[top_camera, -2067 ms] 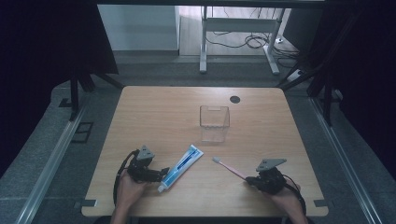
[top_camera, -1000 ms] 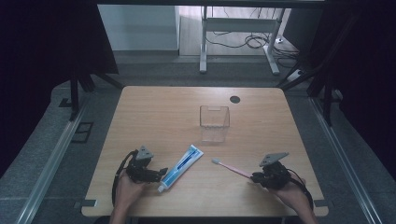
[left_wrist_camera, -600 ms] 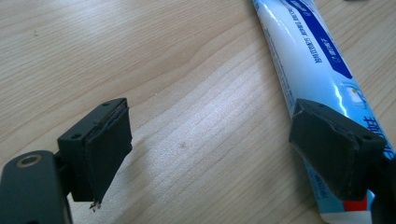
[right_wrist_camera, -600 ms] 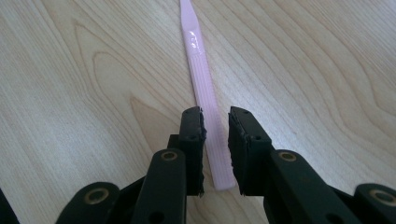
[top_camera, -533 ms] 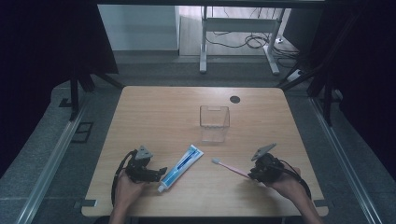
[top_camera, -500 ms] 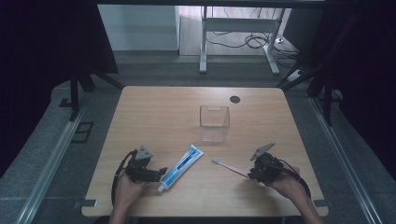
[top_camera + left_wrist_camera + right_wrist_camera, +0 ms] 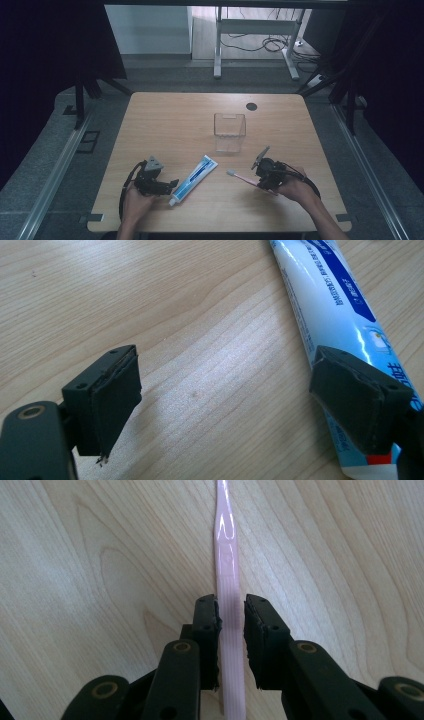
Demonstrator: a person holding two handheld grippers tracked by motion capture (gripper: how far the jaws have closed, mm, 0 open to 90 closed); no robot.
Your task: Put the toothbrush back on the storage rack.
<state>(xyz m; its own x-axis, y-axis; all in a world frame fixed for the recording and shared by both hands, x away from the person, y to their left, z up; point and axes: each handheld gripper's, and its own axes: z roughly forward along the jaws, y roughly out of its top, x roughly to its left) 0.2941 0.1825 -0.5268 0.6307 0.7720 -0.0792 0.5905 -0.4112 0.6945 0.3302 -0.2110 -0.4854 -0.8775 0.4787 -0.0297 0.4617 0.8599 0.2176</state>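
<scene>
A pink toothbrush (image 7: 243,177) lies flat on the wooden table (image 7: 165,120), head to the left. My right gripper (image 7: 258,180) sits over its handle. In the right gripper view the handle (image 7: 225,555) runs straight up between the two black jaws (image 7: 231,605), which stand narrowly open on either side of it. A blue and white toothpaste tube (image 7: 195,178) lies at an angle left of the brush. My left gripper (image 7: 168,184) rests beside the tube's cap end. Its jaws (image 7: 225,390) are wide open over bare wood, the right one above the tube (image 7: 330,305).
A clear square container (image 7: 230,131) stands upright behind the toothbrush, toward the table's middle. A dark round hole (image 7: 251,106) marks the far side of the table. Both forearms come in over the near edge.
My right gripper has slid left along the table and now straddles the toothbrush handle. The left gripper, the tube and the toothbrush have stayed where they were.
</scene>
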